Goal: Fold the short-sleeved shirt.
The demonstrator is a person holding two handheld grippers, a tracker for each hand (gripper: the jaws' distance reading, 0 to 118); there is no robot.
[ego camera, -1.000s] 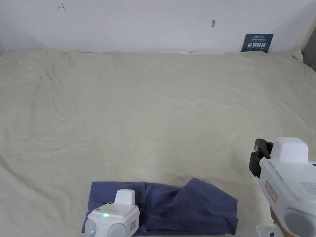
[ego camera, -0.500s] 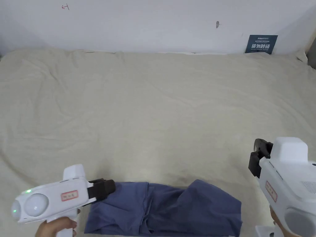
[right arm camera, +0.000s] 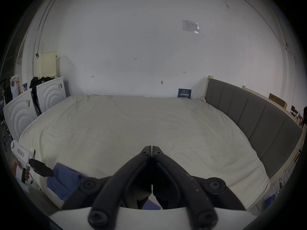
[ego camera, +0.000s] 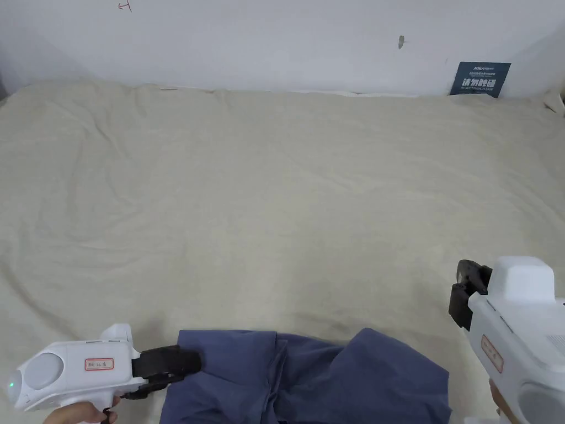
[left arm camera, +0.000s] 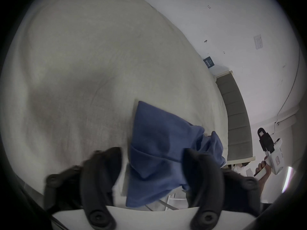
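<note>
The blue short-sleeved shirt (ego camera: 309,378) lies partly folded and rumpled on the near edge of the bed (ego camera: 276,210), which is covered by a cream sheet; its right part bulges up in a loose hump while its left part lies flatter, with a crease running down the middle. The left gripper (ego camera: 190,361), held in a hand (ego camera: 77,413) low on the left, points sideways toward the shirt, its dark tip right at the shirt's left edge. In the left gripper view its jaws are spread wide, one over bare sheet and the other over the blue cloth, so that the shirt's edge (left arm camera: 159,150) falls in the gap between them; whether either jaw touches the cloth cannot be told. The right gripper (ego camera: 462,292) is held up on the right, well apart from the shirt and beyond its right end; in its own view the jaws (right arm camera: 152,148) are pressed together with nothing between them, pointing across the bed toward the white wall (right arm camera: 149,42). A small dark blue sign (ego camera: 480,79) leans at the foot of that wall, and a grey padded headboard (right arm camera: 249,117) runs along the bed's right side.
</note>
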